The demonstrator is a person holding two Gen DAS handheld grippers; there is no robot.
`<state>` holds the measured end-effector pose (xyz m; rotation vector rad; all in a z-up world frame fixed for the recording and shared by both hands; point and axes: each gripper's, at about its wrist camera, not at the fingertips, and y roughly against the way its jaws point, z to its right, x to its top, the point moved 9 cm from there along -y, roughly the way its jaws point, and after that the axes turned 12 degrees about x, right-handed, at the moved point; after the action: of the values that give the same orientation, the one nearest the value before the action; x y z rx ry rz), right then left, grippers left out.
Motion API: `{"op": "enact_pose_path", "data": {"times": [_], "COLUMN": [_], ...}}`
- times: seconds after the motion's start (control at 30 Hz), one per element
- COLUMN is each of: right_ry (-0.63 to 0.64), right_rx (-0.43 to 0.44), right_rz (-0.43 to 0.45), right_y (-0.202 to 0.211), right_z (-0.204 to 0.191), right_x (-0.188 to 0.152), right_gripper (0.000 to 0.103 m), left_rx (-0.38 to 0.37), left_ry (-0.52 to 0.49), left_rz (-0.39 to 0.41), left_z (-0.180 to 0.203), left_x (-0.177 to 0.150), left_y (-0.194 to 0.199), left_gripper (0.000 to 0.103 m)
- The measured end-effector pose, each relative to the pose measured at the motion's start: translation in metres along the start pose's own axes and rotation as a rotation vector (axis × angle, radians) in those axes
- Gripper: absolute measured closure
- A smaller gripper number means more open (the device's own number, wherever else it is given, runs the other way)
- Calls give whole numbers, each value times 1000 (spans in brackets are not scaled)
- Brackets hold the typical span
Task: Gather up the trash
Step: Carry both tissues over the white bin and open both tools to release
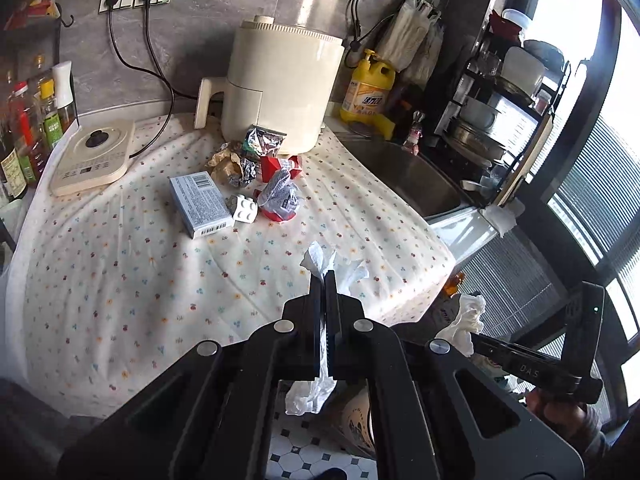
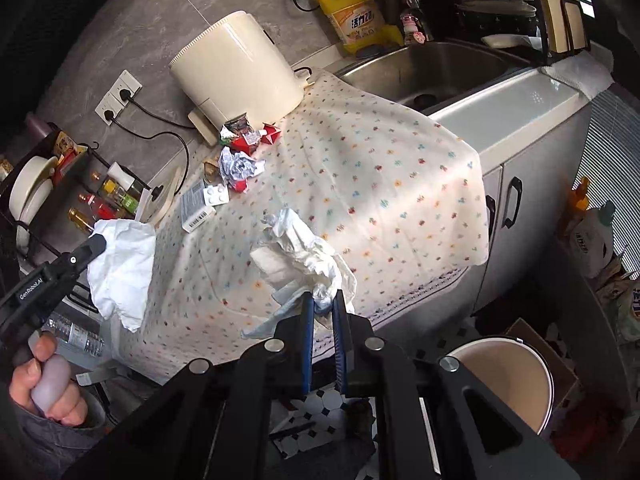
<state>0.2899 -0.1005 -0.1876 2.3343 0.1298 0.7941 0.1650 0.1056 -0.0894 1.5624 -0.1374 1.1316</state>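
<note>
My left gripper is shut on a white tissue that sticks out above and below its fingers, over the front edge of the floral cloth. My right gripper is shut on a bigger crumpled tissue past the counter's front edge. Each shows in the other's view: the right gripper with its tissue, the left gripper with its tissue. Crumpled wrappers, a blue-grey box and a white toy brick lie on the cloth. A white bin stands on the floor, low right.
A cream air fryer stands behind the wrappers, an induction plate to the left, with bottles beyond. The sink, a yellow detergent bottle and a dish rack lie right. A cardboard box sits by the bin.
</note>
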Motion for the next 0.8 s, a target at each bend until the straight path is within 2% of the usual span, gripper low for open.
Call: {"op": "enact_pose_path", "data": {"times": [0.2,0.33,0.53,0.67,0.73,0.8], "right_ry": [-56,-74,-127,-154,-178,-198], "right_rx": [-8,-43,-125,-147,-139,-137], "right_rz": [-38,-61,-100,-132,-151,-154], "right_y": [12,19,23,21,20,23], "right_z": [38,67,125,151,159,166], "right_x": [-35,-54,-87,-109,-120,-128], "right_gripper": [93,93,92,92,90,80], "left_rx": [24,24,0,-34,-54,-77], "left_ry": [-9,-14,-47,-66,-79,-99], "left_rz": [-21,-43,-81,-114,-132,-158], "left_z": [20,38,72,96,108,120], "left_x": [-28,-47,-70,-88,-99,-112], "left_y": [16,18,12,3,-3,-11], "left_gripper": [100,100,100,100,100,100]}}
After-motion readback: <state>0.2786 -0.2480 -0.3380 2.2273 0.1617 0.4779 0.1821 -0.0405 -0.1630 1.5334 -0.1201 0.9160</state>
